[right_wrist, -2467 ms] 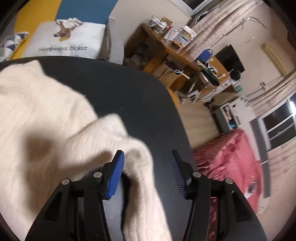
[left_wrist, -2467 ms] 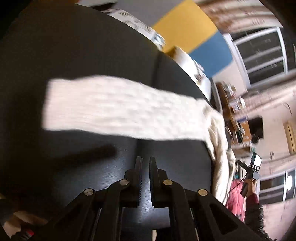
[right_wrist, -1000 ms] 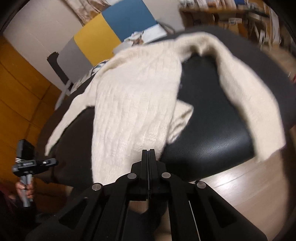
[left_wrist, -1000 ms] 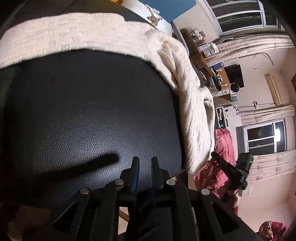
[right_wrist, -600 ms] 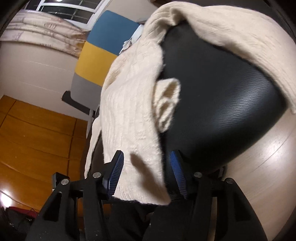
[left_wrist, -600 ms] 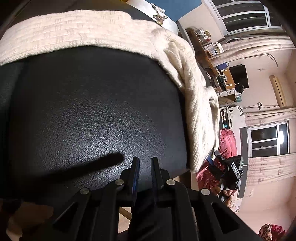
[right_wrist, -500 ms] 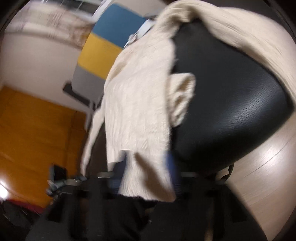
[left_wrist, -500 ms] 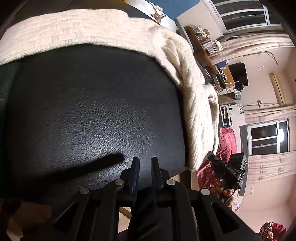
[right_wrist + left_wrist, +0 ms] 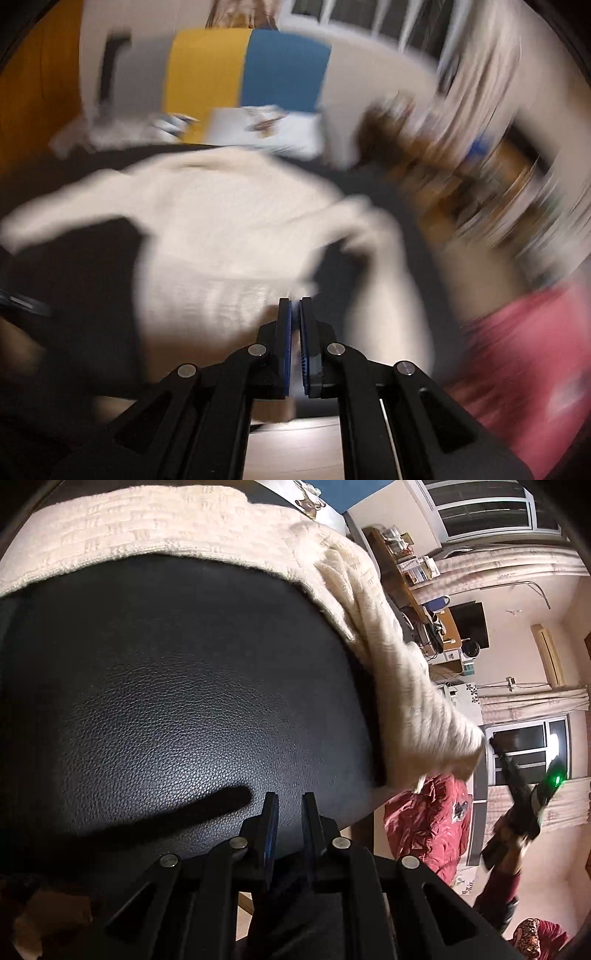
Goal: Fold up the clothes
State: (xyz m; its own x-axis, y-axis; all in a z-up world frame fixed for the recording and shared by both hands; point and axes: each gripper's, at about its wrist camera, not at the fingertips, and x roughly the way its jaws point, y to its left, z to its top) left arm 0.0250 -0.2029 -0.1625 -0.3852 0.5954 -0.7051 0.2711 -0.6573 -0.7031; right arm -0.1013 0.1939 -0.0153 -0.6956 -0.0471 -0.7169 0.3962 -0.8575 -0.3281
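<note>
A cream knitted sweater (image 9: 207, 520) lies spread over a black leather surface (image 9: 184, 686); one sleeve runs along the far side, and the body hangs off the right edge. My left gripper (image 9: 287, 797) hovers over bare leather near the front edge, shut with only a thin gap and nothing in it. My right gripper (image 9: 295, 302) is shut on the sweater's (image 9: 229, 206) lower hem; this view is blurred by motion. In the left wrist view that hem (image 9: 454, 746) is lifted, close to the right gripper's body with its green light (image 9: 554, 779).
Red bedding (image 9: 428, 823) lies on the floor to the right, beyond the leather edge. A white cushion (image 9: 258, 129) and yellow and blue wall panels (image 9: 243, 70) stand behind. A cluttered wooden desk (image 9: 413, 590) is at the far right. Wooden floor (image 9: 295, 450) shows below my right gripper.
My right gripper, open around the hanging hem half a second ago, has shut on it and swung upward fast. The hem has risen at the right edge. My left gripper has stayed put.
</note>
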